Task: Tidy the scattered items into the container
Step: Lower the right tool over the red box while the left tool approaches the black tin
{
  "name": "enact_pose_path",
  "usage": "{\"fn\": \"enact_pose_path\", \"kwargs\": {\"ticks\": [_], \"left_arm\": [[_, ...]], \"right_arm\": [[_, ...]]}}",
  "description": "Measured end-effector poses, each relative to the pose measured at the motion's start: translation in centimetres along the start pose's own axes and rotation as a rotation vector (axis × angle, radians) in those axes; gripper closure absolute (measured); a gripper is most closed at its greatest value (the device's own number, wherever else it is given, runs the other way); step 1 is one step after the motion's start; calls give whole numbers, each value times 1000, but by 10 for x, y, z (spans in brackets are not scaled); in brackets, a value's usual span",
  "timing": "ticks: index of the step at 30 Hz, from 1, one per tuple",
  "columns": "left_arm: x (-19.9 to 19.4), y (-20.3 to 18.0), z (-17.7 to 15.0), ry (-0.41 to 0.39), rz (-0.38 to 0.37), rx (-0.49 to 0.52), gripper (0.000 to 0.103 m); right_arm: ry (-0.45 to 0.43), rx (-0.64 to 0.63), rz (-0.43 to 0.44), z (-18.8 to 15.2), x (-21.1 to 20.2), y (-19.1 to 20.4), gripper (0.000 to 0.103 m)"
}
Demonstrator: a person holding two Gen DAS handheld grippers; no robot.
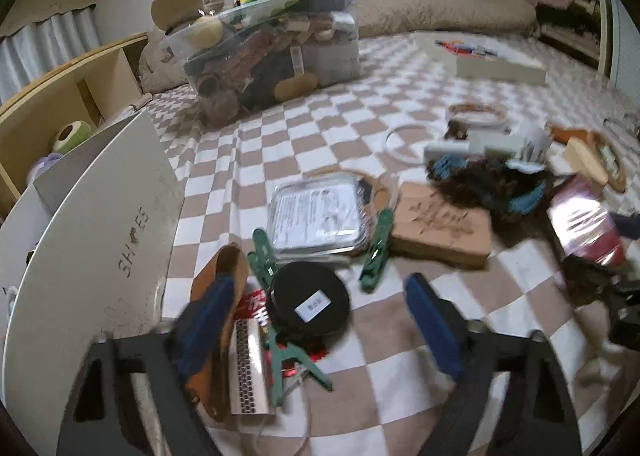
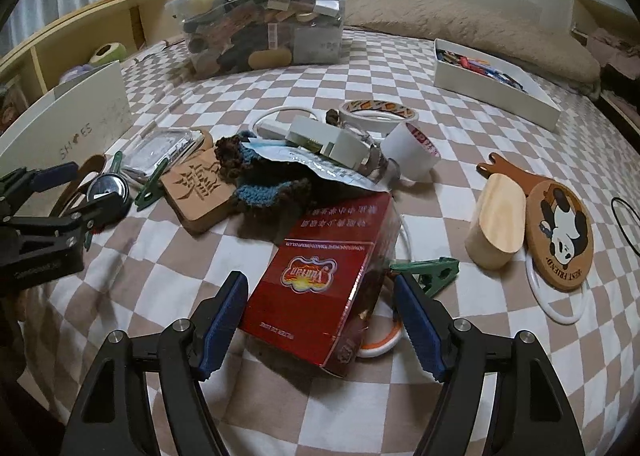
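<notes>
My left gripper (image 1: pixel 320 324) is open and pointed down at the checked bedspread. A black round tin (image 1: pixel 308 304) with a white label lies between its blue pads, untouched, among green clips (image 1: pixel 376 252), a silver lighter (image 1: pixel 248 364) and a brown leather piece (image 1: pixel 224 280). My right gripper (image 2: pixel 320 320) straddles a tilted red carton (image 2: pixel 320 284). Its left pad is at the carton's edge and a narrow gap shows at the right pad. The clear bin (image 2: pixel 264 28), heaped full, stands at the far side. The left gripper (image 2: pixel 76 194) also shows at the left edge of the right wrist view.
A white shoe box (image 1: pixel 100 216) stands close on the left. A white tray (image 2: pixel 496 88) of small items sits at far right. Between them lie a carved wooden block (image 2: pixel 200 192), a knitted piece (image 2: pixel 272 192), tape rolls (image 2: pixel 412 152), a panda coaster (image 2: pixel 560 232) and a wooden cylinder (image 2: pixel 496 224).
</notes>
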State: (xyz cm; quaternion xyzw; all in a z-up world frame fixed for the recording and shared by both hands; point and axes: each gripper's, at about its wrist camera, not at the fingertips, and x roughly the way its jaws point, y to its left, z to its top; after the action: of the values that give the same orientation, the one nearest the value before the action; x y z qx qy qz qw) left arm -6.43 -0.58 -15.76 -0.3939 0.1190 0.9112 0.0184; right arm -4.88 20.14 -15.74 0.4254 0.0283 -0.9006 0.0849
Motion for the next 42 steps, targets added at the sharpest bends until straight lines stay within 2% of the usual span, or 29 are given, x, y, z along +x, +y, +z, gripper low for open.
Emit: {"fn": "enact_pose_path", "kwargs": {"ticks": [9, 11, 13, 15, 16, 17, 20, 27, 36, 37, 38, 39, 40, 42], "left_arm": [[10, 5, -5, 23, 22, 2, 23], [11, 5, -4, 24, 24, 7, 27], [13, 5, -5, 27, 29, 12, 35], [14, 7, -5, 36, 19, 9, 43], [16, 8, -5, 44, 6, 3, 49], [17, 9, -5, 49, -8, -3, 51], [17, 7, -5, 49, -20, 2, 51], [11, 5, -6, 59, -149, -40, 52], [-4, -18, -8, 74, -301, -17, 52], [-7, -22, -9, 73, -313, -4, 52], [-9, -27, -9, 70, -319, 12, 52], [-12, -33, -10, 68, -324, 33, 52], [-15, -38, -10, 65, -329, 50, 52], [-19, -43, -11, 64, -341, 68, 52]], "right_arm": [[8, 2, 30, 2, 0, 0, 28], [4, -1, 33, 2, 0, 1, 31], [4, -6, 39, 3, -1, 2, 32], [2, -5, 48, 4, -2, 0, 36], [1, 1, 56, 5, -3, -1, 42], [-3, 10, 63, 6, -5, -3, 56], [-4, 53, 102, 10, -8, -13, 61], [1, 83, 109, 12, -11, -24, 62], [9, 101, 106, 15, -17, -33, 61], [16, 100, 108, 15, -17, -32, 55], [13, 98, 104, 15, -17, -31, 35], [-2, 94, 96, 14, -19, -29, 25], [-18, 83, 89, 13, -21, -25, 19], [-22, 52, 88, 13, -22, -18, 19]]}}
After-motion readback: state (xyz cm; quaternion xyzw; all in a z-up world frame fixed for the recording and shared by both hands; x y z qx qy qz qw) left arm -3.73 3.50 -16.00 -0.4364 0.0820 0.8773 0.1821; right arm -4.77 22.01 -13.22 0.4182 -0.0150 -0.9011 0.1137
